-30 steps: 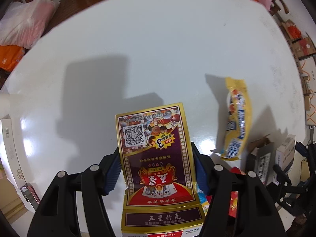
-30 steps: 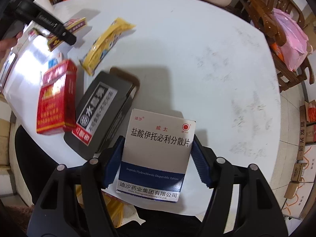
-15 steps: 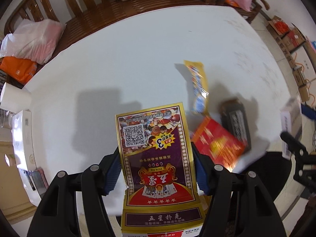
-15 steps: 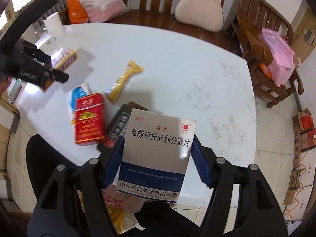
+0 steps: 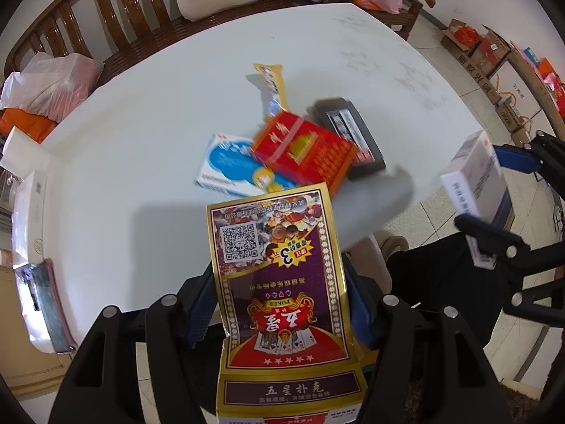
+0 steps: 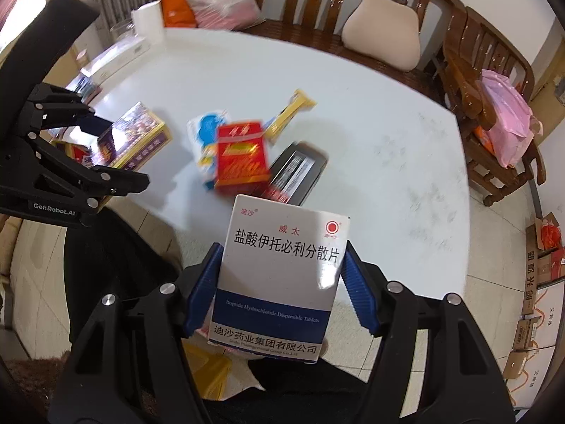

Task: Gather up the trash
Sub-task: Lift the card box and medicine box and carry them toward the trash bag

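Observation:
My left gripper [image 5: 279, 304] is shut on a purple and gold playing-card box [image 5: 275, 268], held above the near edge of the white table [image 5: 141, 141]. My right gripper [image 6: 280, 289] is shut on a white and blue medicine box [image 6: 282, 272], also held off the near edge. On the table lie a red box [image 5: 307, 148], a blue and white box [image 5: 229, 162], a black box [image 5: 349, 134] and a yellow wrapper [image 5: 273, 84]. The right gripper with its box [image 5: 476, 180] shows at the right of the left wrist view; the left gripper with the card box [image 6: 130, 137] shows in the right wrist view.
A wooden bench [image 6: 388, 7] with a beige cushion [image 6: 385, 31] stands behind the table. Plastic bags [image 5: 49, 84] lie at the far left. Cardboard boxes [image 5: 494, 56] line the floor at the right. A yellow bag [image 6: 212, 374] sits below my right gripper.
Both grippers have lifted and pulled back toward the table's near edge with their boxes held. The table items now look smaller and farther away.

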A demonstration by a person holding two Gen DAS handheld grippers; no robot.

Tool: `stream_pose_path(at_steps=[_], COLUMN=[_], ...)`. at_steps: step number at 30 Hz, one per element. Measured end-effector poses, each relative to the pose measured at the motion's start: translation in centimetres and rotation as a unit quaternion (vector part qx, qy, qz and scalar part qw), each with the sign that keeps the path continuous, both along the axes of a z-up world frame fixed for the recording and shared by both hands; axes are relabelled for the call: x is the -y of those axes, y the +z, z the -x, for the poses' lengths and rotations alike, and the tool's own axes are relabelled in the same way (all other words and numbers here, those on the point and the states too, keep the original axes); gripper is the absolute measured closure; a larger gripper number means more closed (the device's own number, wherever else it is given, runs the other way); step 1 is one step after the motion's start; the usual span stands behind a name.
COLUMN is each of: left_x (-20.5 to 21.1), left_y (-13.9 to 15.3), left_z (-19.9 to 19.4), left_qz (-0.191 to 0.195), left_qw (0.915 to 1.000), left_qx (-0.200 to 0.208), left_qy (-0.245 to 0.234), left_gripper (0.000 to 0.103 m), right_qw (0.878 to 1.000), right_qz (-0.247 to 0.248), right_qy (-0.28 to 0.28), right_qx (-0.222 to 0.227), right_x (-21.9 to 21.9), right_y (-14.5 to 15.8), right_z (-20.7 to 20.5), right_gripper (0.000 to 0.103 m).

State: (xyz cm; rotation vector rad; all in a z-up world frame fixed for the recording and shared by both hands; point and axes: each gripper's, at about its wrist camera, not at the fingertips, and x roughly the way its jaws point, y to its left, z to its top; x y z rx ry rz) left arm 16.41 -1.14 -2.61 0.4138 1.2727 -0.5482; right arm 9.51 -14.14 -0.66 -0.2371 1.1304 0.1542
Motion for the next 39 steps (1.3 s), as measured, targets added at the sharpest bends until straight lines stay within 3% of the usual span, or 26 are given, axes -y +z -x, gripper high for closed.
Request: stream_pose_path(at_steps=[14, 27, 39], left_x=[0.7, 3.3, 4.0], left_y=[-6.6, -14.5, -23.7], left_z=[7.1, 8.4, 8.5], left_qz=[0.023, -0.002, -0.004], left_qw=[0.9993, 0.9990, 0.9925], left_qx=[-0.012, -0.039, -0.122], left_qy=[-0.026, -0.023, -0.010], left_gripper=[0.041, 0.041, 0.041], right_qw=[0.999, 0.998, 0.995], right_qz=[-0.003, -0.002, -0.006], right_qy=[0.014, -0.006, -0.038], right_qx=[-0.034, -0.068, -0.093], right_x=[-1.5, -0.9, 0.5], right_y=[-5.9, -12.6, -20.0], right_z=[5.6, 7.3, 6.8], right_gripper=[0.038, 0.038, 0.038])
